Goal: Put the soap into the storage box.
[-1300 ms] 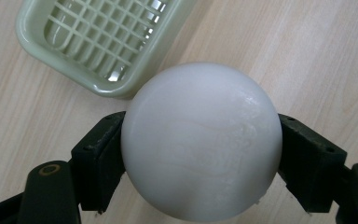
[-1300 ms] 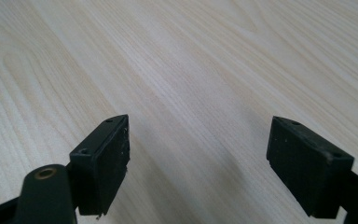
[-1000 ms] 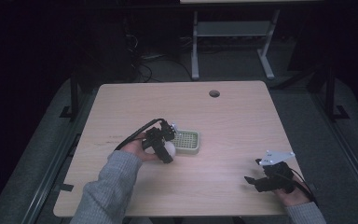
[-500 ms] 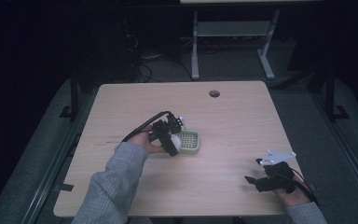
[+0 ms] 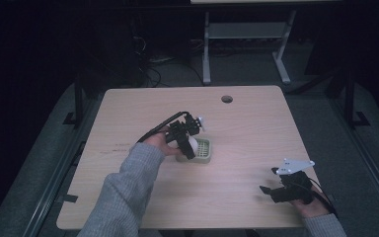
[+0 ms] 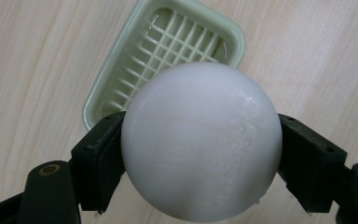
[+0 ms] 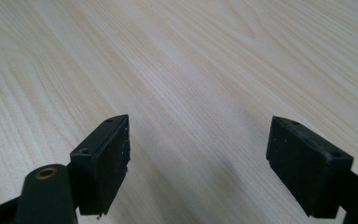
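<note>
Where darkness surrounds it, pale wooden table (image 5: 256, 128) with cable hole (image 5: 226, 98).

Grey knit-ish sleeve (image 5: 123, 192), black tongs (image 7: 198, 163), brass screws

A lab: dark room; bare wooden table (image 5: 256, 123); floor cables (image 5: 153, 69).

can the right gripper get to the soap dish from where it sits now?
Probably yes. The right gripper is open near the table's front right corner, and bare tabletop lies between it and the green soap dish. But the left gripper holds a white soap ball just over the dish, crowding it.
</note>
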`<action>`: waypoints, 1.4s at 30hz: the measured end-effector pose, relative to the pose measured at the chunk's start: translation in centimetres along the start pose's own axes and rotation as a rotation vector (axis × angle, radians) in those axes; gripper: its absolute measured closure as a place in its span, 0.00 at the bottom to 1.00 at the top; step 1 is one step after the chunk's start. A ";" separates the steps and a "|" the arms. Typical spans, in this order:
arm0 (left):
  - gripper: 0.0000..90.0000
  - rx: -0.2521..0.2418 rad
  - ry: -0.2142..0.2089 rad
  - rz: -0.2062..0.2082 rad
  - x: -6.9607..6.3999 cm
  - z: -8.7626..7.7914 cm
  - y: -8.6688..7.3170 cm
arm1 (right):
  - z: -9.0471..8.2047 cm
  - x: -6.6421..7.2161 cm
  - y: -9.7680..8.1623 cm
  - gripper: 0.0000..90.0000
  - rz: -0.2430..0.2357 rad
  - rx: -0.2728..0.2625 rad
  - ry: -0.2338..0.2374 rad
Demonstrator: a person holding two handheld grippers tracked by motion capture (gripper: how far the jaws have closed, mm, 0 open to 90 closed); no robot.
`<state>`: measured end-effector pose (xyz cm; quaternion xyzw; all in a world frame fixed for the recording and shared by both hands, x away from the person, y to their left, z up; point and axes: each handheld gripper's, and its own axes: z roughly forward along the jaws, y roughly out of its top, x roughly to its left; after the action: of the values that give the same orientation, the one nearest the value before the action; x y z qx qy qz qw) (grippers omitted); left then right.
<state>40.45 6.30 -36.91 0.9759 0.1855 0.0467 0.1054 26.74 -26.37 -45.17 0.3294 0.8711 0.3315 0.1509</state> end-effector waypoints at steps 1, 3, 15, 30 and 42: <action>0.25 0.003 -0.001 -0.001 0.1 0.0 0.1 | 0.0 0.0 0.0 0.23 0.001 0.001 0.000; 0.25 0.006 0.007 0.004 0.2 -0.1 0.5 | 0.0 0.1 0.0 0.23 0.007 0.004 0.000; 0.25 0.010 0.005 0.002 0.9 0.5 1.7 | -0.2 0.0 0.0 0.23 0.006 -0.001 0.000; 0.25 0.031 -0.002 -0.024 1.6 2.1 2.6 | -0.2 -0.1 -0.1 0.23 0.010 -0.016 0.000; 0.25 0.054 -0.011 -0.036 2.0 3.2 2.8 | -0.3 -0.2 -0.1 0.23 0.007 -0.020 0.000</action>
<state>43.70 3.84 -39.27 0.9751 0.2036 0.0346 0.0811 26.67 -26.68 -45.00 0.3308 0.8667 0.3406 0.1532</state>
